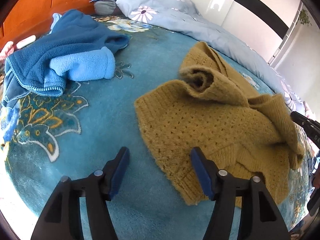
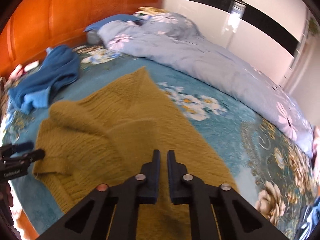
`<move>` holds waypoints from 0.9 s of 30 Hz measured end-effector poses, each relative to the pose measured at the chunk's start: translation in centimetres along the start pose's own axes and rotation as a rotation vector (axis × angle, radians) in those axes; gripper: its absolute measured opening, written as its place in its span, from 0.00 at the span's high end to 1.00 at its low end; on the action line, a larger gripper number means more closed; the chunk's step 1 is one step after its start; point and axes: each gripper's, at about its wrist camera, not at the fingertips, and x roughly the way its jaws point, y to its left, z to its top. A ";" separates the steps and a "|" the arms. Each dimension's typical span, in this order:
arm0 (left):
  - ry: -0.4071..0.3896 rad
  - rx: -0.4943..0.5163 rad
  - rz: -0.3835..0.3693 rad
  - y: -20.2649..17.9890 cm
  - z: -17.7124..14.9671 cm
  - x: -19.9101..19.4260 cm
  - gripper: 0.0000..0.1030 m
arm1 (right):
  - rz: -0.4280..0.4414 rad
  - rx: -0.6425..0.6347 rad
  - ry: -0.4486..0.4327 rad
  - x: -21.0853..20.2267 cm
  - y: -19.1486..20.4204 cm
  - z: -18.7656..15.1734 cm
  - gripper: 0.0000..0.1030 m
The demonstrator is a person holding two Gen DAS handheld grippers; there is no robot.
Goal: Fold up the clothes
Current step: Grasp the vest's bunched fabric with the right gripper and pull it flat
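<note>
**Mustard Knit on Teal Bedspread — Pre-Fold Condition**

Left wrist view. Mustard-yellow open-knit wool sweater (image 1: 210,124) lying rumpled on the teal floral plush bedspread (image 1: 100,120), one sleeve rolled into a curl near the top, ribbed hem toward the camera. Left gripper (image 1: 160,172) low over the bedspread, tongs spread wide, nothing between the blue pads; right-hand finger (image 1: 202,172) over the hem corner, the other over bare bedspread. Contact with the knit not clear. Crumpled two-tone blue fleece jacket with zip (image 1: 60,60) well apart, up and left. Pale blue daisy-print quilt (image 1: 180,20) bunched along the far side, against the orange wooden headboard (image 1: 40,4). Tip of the other gripper at the right edge, beside the raised fold.

Right wrist view, blurred. Right gripper (image 2: 163,172) directly over the sweater (image 2: 112,124), tongs drawn nearly together with a narrow gap; whether knit is pinched, cannot tell. Left gripper (image 2: 22,152) at the far left, by the sweater's edge. Fleece jacket (image 2: 46,80) beyond.

Risks. Loose open knit likely to snag or stretch on a pad edge. A closing left gripper likely to catch bedspread pile along with the hem. Curled sleeve, if not flattened, liable to be trapped inside the fold as a lump.

Pose. Both grippers angled down and forward, low over the bed, flanking the sweater.
</note>
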 end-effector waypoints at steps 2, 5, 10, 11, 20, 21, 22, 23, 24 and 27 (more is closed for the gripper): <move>0.004 -0.001 0.005 -0.1 0.0 0.1 0.36 | 0.002 0.066 0.018 0.2 -2.0 -0.1 1.00; 0.000 0.000 0.010 -0.2 -0.1 0.2 0.36 | 0.004 0.131 0.038 0.3 -4.2 -0.6 1.00; 0.000 0.007 0.017 -0.4 0.2 0.5 0.36 | 0.051 0.074 0.023 -0.6 -3.3 -1.6 1.00; 0.000 0.008 0.018 -0.5 0.2 0.6 0.36 | 0.060 0.052 0.022 -0.7 -2.7 -1.9 0.99; -0.013 0.035 0.023 -0.3 0.0 0.8 0.36 | 0.083 -0.037 0.005 -1.1 0.4 -2.9 0.81; -0.015 0.038 0.024 -0.3 0.1 0.8 0.36 | 0.084 -0.035 -0.006 -1.3 0.5 -2.9 0.65; -0.016 0.041 0.025 -0.3 0.1 0.9 0.36 | 0.086 -0.032 -0.018 -1.5 0.5 -2.8 0.57; -0.017 0.043 0.026 -0.3 0.1 0.9 0.36 | 0.089 -0.029 -0.030 -1.8 0.5 -2.7 0.46; -0.019 0.045 0.028 -0.3 0.1 1.0 0.36 | 0.084 -0.029 -0.042 -2.0 0.6 -2.6 0.45; -0.024 0.051 0.031 -0.3 0.0 1.0 0.36 | 0.083 -0.026 -0.066 -2.3 0.7 -2.2 0.26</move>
